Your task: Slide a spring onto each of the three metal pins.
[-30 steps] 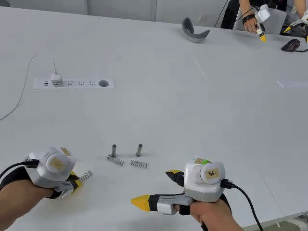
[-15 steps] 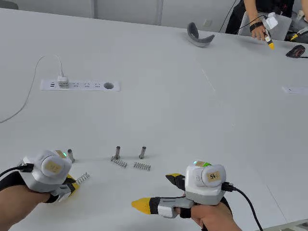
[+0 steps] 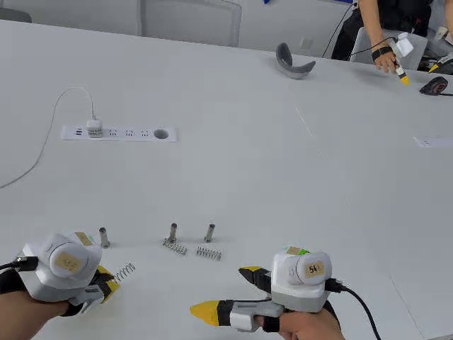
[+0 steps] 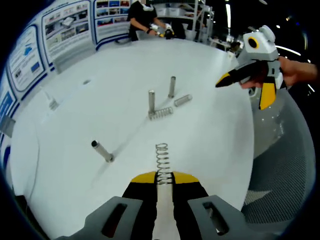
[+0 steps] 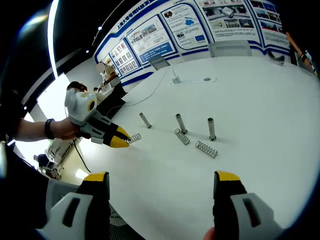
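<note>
White table [image 3: 233, 142] spans the head view. Right gripper [image 3: 226, 292], lower centre, jaws spread wide, empty. Left gripper [image 3: 107, 280], lower left, clamped on one spring [image 3: 124, 270]. Three pins [image 3: 173, 232] stand upright mid-frame; two loose springs [image 3: 208, 253] lie just below the right pair.

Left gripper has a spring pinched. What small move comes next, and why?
Probably bring the left gripper toward the nearest pin and line the held spring over its top. The jaws are shut on that spring, and this pin stands bare, with no spring lying beside it.
</note>
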### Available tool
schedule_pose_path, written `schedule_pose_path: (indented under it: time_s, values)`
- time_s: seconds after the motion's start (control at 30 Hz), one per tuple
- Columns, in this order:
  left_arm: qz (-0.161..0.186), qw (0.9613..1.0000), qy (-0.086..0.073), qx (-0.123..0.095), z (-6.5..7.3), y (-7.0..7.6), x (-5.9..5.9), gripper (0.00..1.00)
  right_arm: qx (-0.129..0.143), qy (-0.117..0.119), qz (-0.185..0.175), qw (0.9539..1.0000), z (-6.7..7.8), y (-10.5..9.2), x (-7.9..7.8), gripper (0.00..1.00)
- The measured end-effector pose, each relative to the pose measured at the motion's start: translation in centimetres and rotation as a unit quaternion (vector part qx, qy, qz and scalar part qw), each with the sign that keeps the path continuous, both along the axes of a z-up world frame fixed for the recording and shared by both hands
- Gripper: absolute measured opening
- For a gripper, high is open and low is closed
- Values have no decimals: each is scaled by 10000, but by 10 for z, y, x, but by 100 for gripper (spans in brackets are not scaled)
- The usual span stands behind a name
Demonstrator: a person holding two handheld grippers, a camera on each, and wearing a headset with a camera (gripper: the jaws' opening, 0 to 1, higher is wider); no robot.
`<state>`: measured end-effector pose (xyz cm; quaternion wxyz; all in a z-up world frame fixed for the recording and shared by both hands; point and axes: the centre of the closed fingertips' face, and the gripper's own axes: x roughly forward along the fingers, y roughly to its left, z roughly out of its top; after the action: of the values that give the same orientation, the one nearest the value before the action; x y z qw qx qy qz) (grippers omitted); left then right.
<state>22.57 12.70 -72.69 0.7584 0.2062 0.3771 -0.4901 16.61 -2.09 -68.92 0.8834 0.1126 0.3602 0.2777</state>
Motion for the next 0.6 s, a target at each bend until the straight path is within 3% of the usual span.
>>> schedule_pose_path:
  time_s: [0.3, 0.6]
  values:
    - [-78, 9999, -33, -123, 9, -7, -3, 10, 118, 6, 8, 9999, 2, 4, 1, 84]
    - [-311, 9993, -67, -207, 16, -25, -9, 10, 286, 26, 42, 9996, 6, 6, 5, 78]
